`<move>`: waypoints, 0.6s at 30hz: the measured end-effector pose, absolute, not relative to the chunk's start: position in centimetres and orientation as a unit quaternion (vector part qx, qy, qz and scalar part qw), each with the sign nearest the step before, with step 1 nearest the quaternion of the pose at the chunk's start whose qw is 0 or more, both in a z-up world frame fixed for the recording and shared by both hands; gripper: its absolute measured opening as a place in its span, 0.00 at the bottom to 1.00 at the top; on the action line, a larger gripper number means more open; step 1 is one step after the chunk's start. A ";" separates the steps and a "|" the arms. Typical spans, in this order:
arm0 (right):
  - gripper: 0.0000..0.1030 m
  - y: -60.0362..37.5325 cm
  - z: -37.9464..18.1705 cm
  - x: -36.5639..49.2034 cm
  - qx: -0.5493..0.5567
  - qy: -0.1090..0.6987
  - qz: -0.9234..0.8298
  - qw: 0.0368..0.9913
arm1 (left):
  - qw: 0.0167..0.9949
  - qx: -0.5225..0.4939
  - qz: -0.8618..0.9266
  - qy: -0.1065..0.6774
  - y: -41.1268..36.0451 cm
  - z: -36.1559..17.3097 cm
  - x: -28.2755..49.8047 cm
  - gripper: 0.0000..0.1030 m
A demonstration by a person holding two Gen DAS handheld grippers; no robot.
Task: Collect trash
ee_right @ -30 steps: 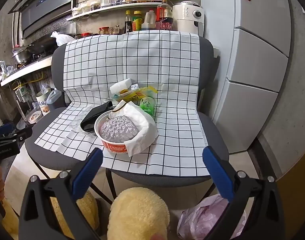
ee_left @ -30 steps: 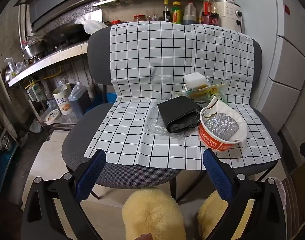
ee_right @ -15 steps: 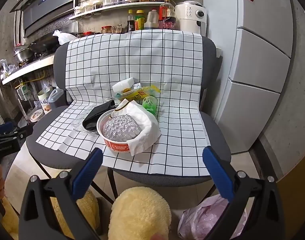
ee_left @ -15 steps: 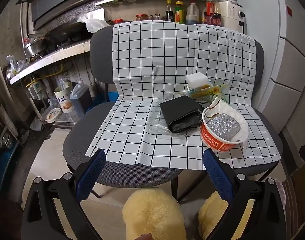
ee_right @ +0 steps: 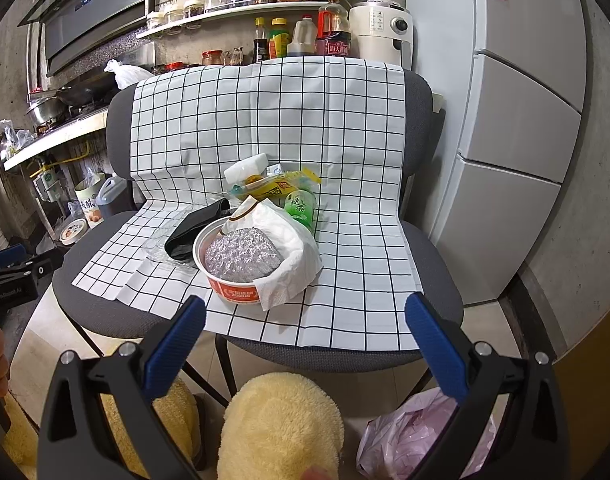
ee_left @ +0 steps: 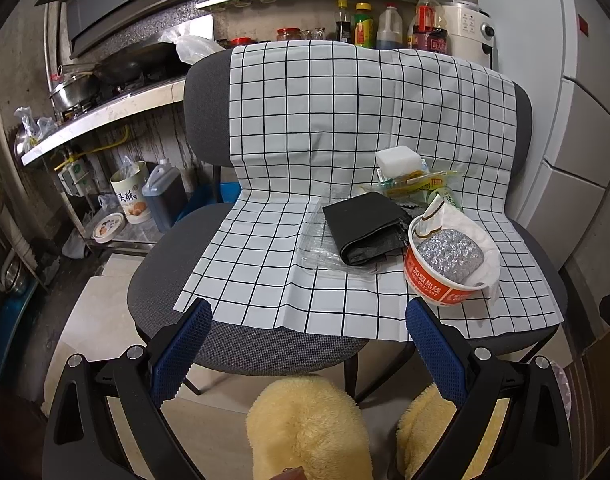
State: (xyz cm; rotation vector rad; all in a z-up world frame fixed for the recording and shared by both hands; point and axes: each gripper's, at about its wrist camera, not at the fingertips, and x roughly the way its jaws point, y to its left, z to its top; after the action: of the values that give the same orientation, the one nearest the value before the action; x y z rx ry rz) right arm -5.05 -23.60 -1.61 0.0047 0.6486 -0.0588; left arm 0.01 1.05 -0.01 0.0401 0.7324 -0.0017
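Trash lies on a chair covered with a checked cloth. There is a red paper bowl with crumpled foil and a white napkin, a folded black bag, a clear plastic tray, a white foam block, yellow wrappers and a green cup. My left gripper is open and empty before the seat's front edge. My right gripper is open and empty in front of the bowl.
A pink trash bag sits on the floor at lower right. Yellow fluffy slippers are below. A fridge stands right, a kitchen counter and floor containers left. The left gripper shows in the right wrist view.
Both grippers have drifted slightly closer to the chair; the scene has shifted a little in each view. Nothing was grasped or moved.
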 end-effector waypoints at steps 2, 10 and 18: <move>0.94 -23.6 -1.6 -5.2 0.003 0.318 -0.027 0.948 | 0.934 0.020 -0.001 0.358 1.0 -0.1 0.1 0.94; 0.94 -23.2 -1.8 -6.1 0.001 0.318 -0.027 0.948 | 0.934 0.020 -0.002 0.358 1.1 0.0 0.2 0.94; 0.94 -23.6 -1.5 -4.9 0.001 0.320 -0.027 0.947 | 0.934 0.019 -0.001 0.357 1.3 0.1 0.3 0.94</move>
State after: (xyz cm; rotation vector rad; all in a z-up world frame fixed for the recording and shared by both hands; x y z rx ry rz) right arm -4.95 -23.57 -1.50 0.0022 0.6516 -0.0546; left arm 0.25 1.27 0.14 0.0397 0.7312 -0.0025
